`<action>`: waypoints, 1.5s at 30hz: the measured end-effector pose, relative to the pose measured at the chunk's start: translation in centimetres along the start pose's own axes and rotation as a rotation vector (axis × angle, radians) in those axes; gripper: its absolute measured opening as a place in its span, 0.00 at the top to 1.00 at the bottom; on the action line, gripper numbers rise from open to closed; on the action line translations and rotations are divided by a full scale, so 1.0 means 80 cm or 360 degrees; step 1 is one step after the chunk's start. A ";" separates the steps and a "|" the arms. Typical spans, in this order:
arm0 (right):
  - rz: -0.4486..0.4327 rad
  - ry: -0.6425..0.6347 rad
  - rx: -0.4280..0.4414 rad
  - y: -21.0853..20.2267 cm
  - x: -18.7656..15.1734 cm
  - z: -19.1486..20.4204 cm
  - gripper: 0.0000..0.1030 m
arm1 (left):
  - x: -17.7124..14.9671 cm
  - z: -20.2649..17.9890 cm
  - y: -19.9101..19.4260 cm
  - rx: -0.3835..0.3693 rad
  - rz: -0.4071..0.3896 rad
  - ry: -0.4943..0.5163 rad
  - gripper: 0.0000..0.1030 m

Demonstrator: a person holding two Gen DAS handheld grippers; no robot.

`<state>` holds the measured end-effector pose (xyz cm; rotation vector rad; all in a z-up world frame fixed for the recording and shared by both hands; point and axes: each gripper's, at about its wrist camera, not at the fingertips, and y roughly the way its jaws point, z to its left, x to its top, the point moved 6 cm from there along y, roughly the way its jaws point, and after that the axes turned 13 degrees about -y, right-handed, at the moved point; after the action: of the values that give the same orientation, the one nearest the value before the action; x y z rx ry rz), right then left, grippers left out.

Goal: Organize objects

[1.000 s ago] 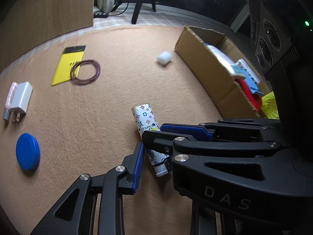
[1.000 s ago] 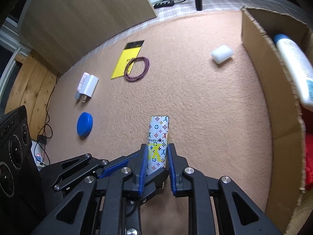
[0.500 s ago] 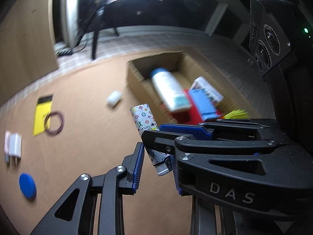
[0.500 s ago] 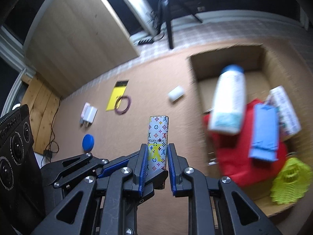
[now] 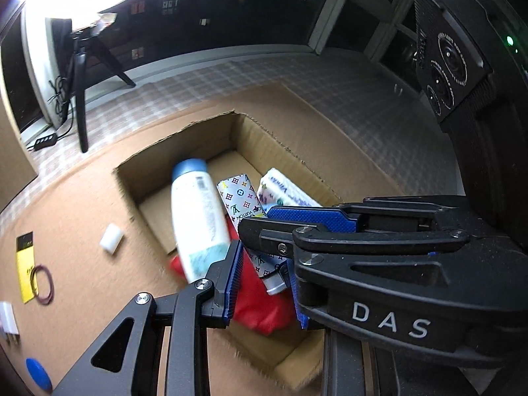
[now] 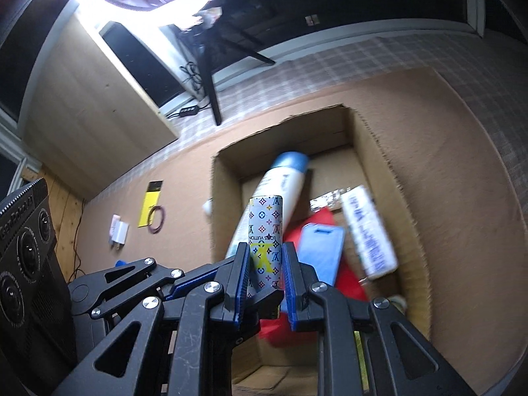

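Right tongs clamped on the lower end of the patterned tube, blue pads on both sides of it. Tube stands roughly upright in the right wrist view, at bottom centre of the frame, held in the air over the open cardboard box.

Left tongs sit just beside the same tube in the left wrist view. The pads bracket its capped end, but there is a visible gap on the left side, so they look open and not loaded. The right gripper's body blocks the other side.

Risks from here:
- Grip is low on a smooth cylinder. A tilt or a jerk could let it pivot or slip between the pads.
- Box is already crowded. A drop from this height probably lands on the white bottle or the blue card and rolls, possibly ending propped on the wall.
- Both tools are very close together, so opening one could knock the other.

Tube look: white wrap with small multicolour monogram marks, a yellow logo near the grip, a plain pale cap at the bottom end.

Further out, in the left part of the right wrist frame, on the tan carpet: white charger, yellow card with a dark wire loop, all outside the box.
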<state>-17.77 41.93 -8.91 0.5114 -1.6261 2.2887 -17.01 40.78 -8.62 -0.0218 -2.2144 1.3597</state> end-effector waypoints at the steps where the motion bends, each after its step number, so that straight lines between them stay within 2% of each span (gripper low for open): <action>1: 0.0008 0.0007 -0.0001 0.002 0.001 -0.006 0.82 | 0.002 -0.002 0.006 0.0007 0.0007 0.0003 0.71; 7: 0.0046 0.0034 0.0015 0.014 0.005 -0.026 0.82 | 0.009 -0.007 0.030 0.0022 0.0043 -0.0004 0.71; 16: 0.0069 0.0019 0.0016 0.018 0.004 -0.032 0.82 | 0.008 -0.006 0.036 0.0028 0.0071 -0.0005 0.71; 19: 0.0077 0.0021 0.0008 0.017 0.002 -0.031 0.81 | 0.005 -0.006 0.031 0.0028 0.0061 0.0005 0.69; 21: 0.0079 0.0023 -0.0015 0.017 0.000 -0.031 0.77 | 0.006 -0.004 0.026 0.0032 0.0046 -0.0002 0.61; 22: 0.0069 0.0023 -0.0026 0.015 0.000 -0.031 0.73 | 0.005 -0.003 0.022 0.0027 0.0040 -0.0005 0.61; 28: 0.0025 -0.0015 -0.0106 -0.002 -0.001 -0.021 0.71 | 0.000 0.014 -0.011 0.0024 -0.0024 -0.0025 0.61; 36: -0.0042 -0.0114 -0.0117 -0.018 -0.007 0.024 0.63 | -0.022 0.088 -0.083 0.0066 -0.0146 -0.0167 0.61; 45: -0.0073 -0.0244 -0.0078 -0.002 -0.020 0.094 0.61 | -0.088 0.228 -0.171 0.0274 -0.0240 -0.0416 0.61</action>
<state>-15.34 34.82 -7.23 0.7207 -1.7171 2.2186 -15.66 17.07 -6.61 0.3983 -2.2437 1.5340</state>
